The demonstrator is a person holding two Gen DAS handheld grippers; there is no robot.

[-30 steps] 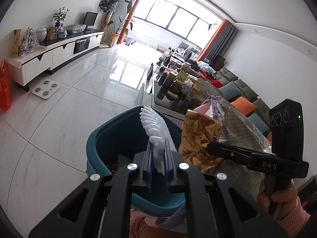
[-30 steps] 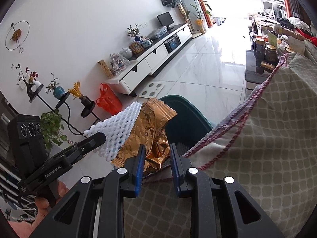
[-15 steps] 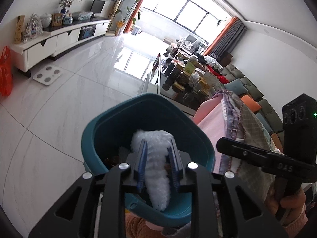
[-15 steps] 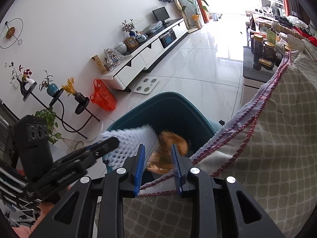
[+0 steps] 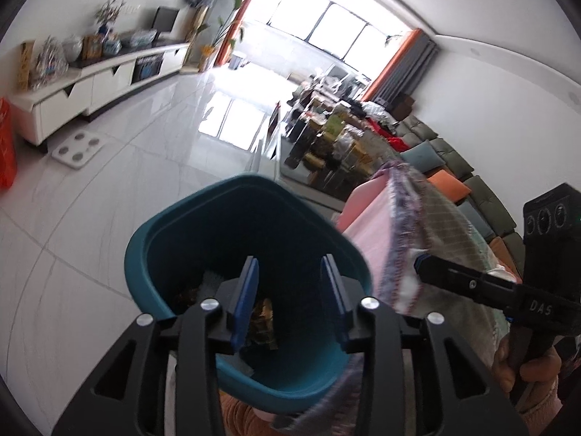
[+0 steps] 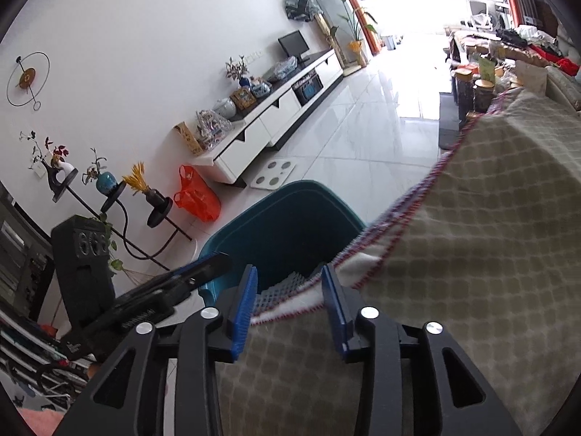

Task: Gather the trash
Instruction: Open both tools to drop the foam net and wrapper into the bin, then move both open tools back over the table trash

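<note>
Both grippers opening, nothing between the jaws: left gripper [image 5: 290, 290], right gripper [image 6: 290, 292]. Crumpled gold wrapper [image 5: 263, 318] and white foam net [image 6: 285, 285] lie inside teal bin [image 5: 174, 225], 12 o'clock of the left jaws.

White tile floor [image 5: 109, 200] (glossy), bright window [image 5: 326, 32].

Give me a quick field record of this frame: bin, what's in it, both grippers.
bin: teal trash bin, on the white tile floor beside the cloth-covered seat
bin contents: gold wrapper and white foam net lie inside
left gripper: over the bin mouth, jaws opening, nothing between them
right gripper: above the cloth edge, pointed at the bin, jaws opening, nothing held
task status: both pieces of trash are in the bin
</note>
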